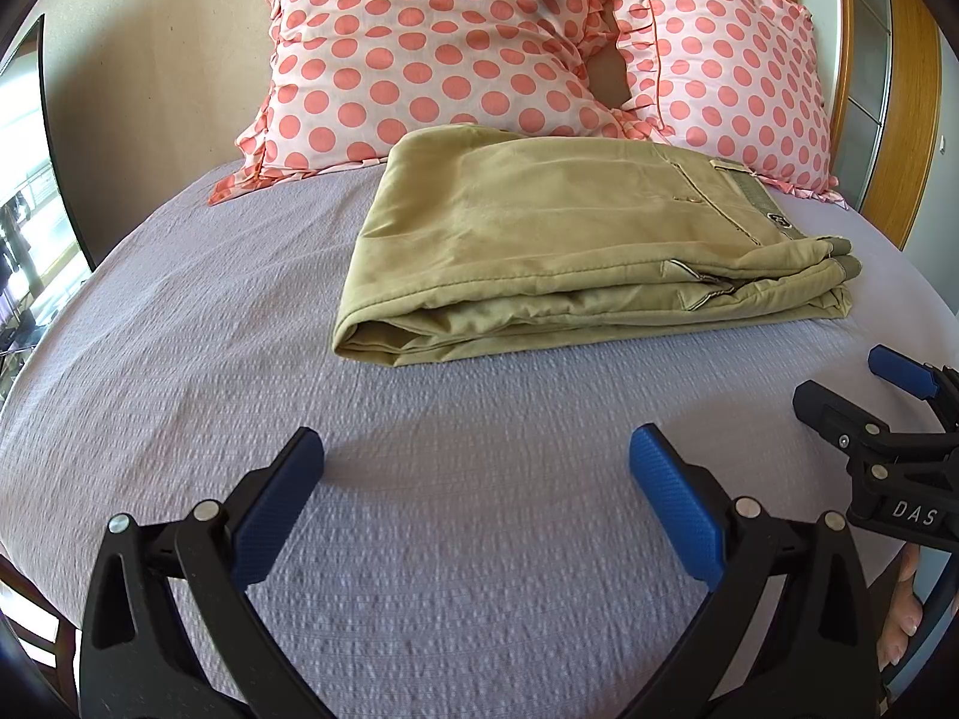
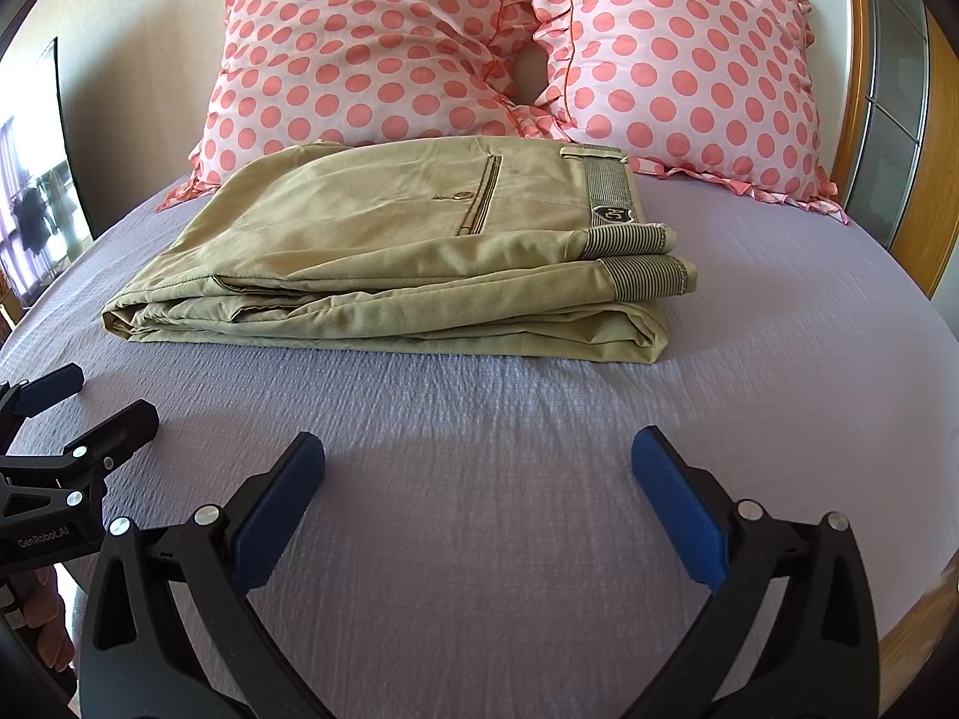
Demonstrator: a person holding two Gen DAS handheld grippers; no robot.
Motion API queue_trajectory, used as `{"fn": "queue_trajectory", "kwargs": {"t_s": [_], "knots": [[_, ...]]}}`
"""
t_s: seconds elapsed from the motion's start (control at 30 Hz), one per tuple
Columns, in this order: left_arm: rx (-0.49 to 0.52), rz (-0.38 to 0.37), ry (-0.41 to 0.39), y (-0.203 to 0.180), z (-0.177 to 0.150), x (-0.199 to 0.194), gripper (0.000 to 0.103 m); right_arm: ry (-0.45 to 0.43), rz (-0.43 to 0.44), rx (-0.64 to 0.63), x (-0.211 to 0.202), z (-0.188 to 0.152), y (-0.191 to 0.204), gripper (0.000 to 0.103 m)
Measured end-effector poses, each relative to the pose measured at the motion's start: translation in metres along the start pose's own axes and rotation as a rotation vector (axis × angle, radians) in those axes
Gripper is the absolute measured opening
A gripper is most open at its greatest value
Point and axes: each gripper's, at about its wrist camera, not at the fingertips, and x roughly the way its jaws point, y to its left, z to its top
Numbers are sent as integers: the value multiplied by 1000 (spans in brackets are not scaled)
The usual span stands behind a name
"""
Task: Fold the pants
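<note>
Khaki pants (image 1: pixel 569 245) lie folded in a flat stack on the lilac bedspread (image 1: pixel 419 509), in front of the pillows; they also show in the right wrist view (image 2: pixel 389 257), with the striped waistband at the right end. My left gripper (image 1: pixel 476 449) is open and empty, hovering over the bedspread short of the pants. My right gripper (image 2: pixel 479 452) is open and empty too, equally short of the stack. Each gripper shows in the other's view: the right one at the right edge (image 1: pixel 839 383), the left one at the left edge (image 2: pixel 96 401).
Two pink polka-dot pillows (image 1: pixel 431 54) (image 1: pixel 731 78) lean against the wall behind the pants. A wooden headboard or door frame (image 1: pixel 917 138) stands at the right. A dark-framed window or mirror (image 1: pixel 36 180) is at the left.
</note>
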Motion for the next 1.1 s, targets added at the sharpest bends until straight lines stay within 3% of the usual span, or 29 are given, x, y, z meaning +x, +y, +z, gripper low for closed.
{"fn": "queue_trajectory", "kwargs": {"t_s": [0.53,1.1], "knots": [[1,2,5,1,0,0,101,1,0,0,0,0,0,102],[1,-1,78,3,8,4,101,1,-1,1,0,0,0,102]]}}
